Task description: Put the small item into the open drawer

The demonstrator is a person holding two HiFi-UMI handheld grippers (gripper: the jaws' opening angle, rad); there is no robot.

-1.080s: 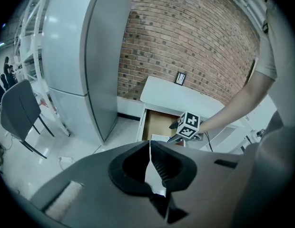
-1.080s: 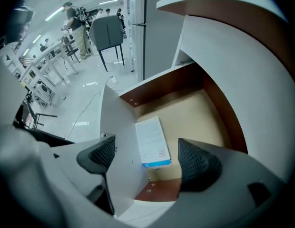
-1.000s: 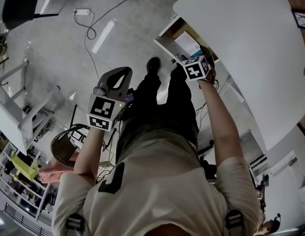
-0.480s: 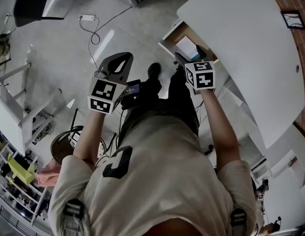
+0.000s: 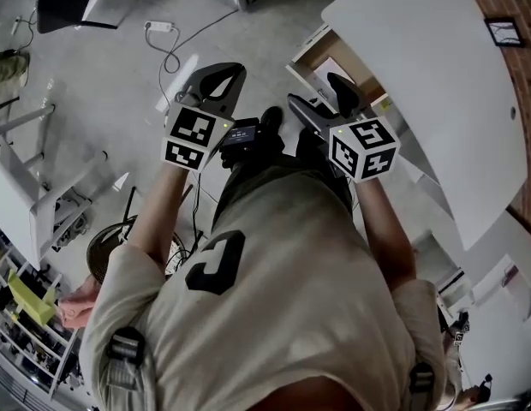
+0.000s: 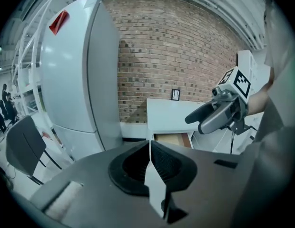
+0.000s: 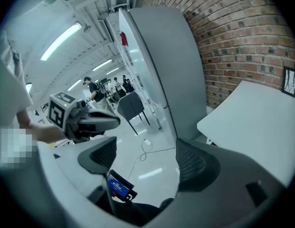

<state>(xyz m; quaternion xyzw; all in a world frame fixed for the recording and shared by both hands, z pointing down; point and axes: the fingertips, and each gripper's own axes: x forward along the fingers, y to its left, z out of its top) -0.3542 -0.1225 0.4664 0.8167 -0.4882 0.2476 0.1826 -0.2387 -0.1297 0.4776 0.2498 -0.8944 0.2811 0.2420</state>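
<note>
1. Head view: the white bench [image 5: 437,84] and its open drawer [image 5: 310,54] lie ahead and to the person's right. Both arms have lifted over the last second.
2. The right claw [image 5: 327,101] was down at the drawer's mouth a second ago. It is now drawn back and raised, apart from the drawer. In the right gripper view its jaws stand wide apart [image 7: 145,160], with only the floor [image 7: 152,172] beyond them and nothing between.
3. The left claw [image 5: 227,74] has also come up, out over the floor and well apart from the drawer. In the left gripper view its jaws are pressed together [image 6: 150,146]. A pale sliver [image 6: 154,189] shows along the seam, and I cannot tell whether it is a thin thing or only light.
4. No view shows the small item. With the right claw back from the drawer and empty, it probably lies inside and the drop-off looks done. The drawer's inside is too small here to confirm that.
5. Both forearms are bent up before the chest, and both claws point forward at about the same height.
</note>
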